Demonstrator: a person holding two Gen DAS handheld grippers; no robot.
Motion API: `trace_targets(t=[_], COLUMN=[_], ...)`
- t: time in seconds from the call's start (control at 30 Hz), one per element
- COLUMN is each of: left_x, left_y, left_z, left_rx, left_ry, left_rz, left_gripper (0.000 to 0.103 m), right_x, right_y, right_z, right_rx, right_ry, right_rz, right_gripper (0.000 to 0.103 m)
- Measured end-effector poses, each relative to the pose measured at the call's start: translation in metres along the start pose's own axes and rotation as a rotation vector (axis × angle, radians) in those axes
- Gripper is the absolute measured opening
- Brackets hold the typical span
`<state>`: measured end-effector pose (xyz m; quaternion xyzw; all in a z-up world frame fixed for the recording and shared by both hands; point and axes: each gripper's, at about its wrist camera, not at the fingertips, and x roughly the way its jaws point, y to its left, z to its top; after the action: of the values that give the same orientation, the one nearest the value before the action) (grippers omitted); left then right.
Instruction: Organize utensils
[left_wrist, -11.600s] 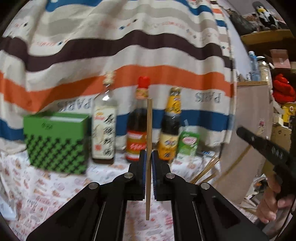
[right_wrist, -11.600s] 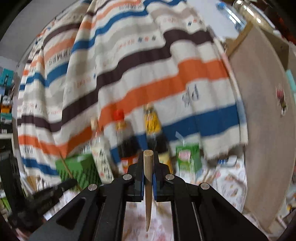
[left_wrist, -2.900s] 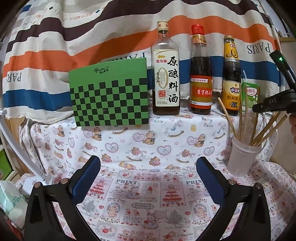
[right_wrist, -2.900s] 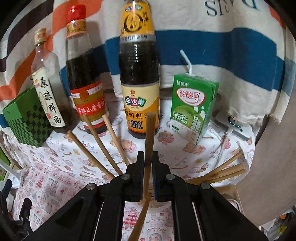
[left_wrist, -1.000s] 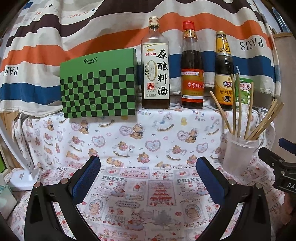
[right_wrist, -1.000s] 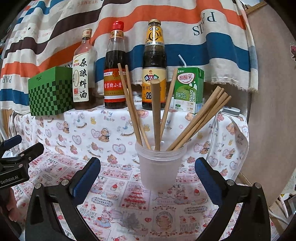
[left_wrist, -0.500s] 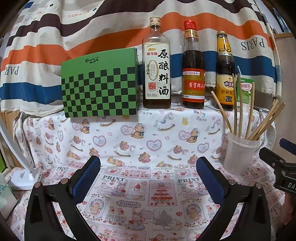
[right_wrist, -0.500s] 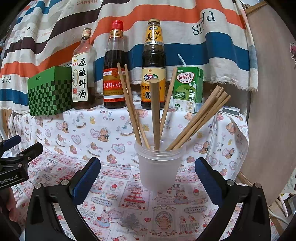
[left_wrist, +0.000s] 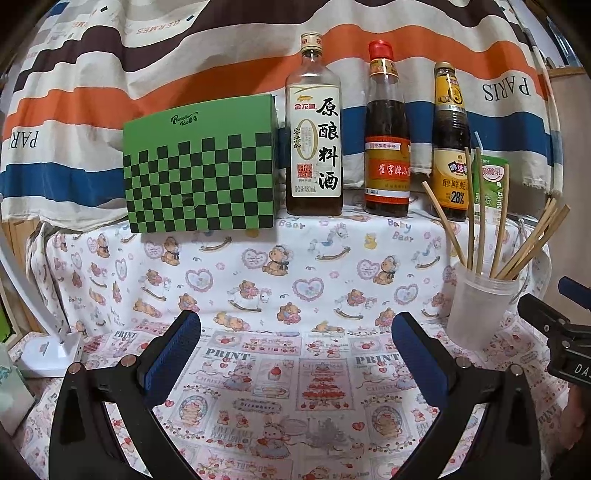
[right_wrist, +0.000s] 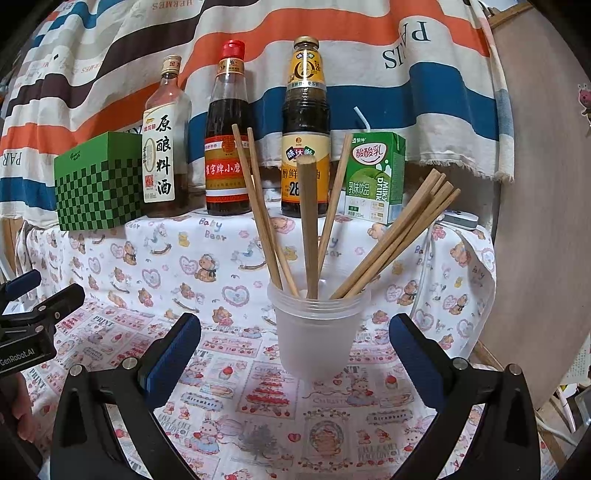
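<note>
A translucent plastic cup (right_wrist: 317, 332) stands on the printed tablecloth and holds several wooden chopsticks (right_wrist: 308, 221) that fan out upward. My right gripper (right_wrist: 294, 354) is open and empty, just in front of the cup, its jaws wide on either side. In the left wrist view the cup (left_wrist: 478, 306) with the chopsticks (left_wrist: 480, 221) stands at the right. My left gripper (left_wrist: 295, 350) is open and empty over the cloth, left of the cup. The right gripper shows at the right edge (left_wrist: 561, 332), the left gripper at the left edge (right_wrist: 33, 306).
At the back stand a green checkered box (left_wrist: 201, 166), three sauce bottles (left_wrist: 314, 140) (left_wrist: 387, 147) (left_wrist: 450, 155) and a green milk carton (right_wrist: 373, 177). A wooden panel (right_wrist: 543, 221) rises at the right. A white lamp base (left_wrist: 48, 350) sits at the left.
Both grippers, shut on chopsticks earlier, are now open and empty; the chopsticks stand in the cup. In the last second both views barely shift.
</note>
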<state>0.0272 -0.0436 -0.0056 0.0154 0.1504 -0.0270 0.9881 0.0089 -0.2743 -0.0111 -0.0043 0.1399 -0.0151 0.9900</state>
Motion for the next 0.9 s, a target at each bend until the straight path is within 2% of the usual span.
trace_targets(t=[0.9], left_x=[-0.0003], left_y=[-0.0013], left_z=[0.0008], left_rx=[0.002], left_ry=[0.002], left_rz=[0.005], left_gripper=[0.103], right_x=[0.001], right_y=[0.0002], right_z=[-0.0008], right_rx=[0.0], right_ry=[0.005], right_rz=[-0.001], right_gripper=[0.103])
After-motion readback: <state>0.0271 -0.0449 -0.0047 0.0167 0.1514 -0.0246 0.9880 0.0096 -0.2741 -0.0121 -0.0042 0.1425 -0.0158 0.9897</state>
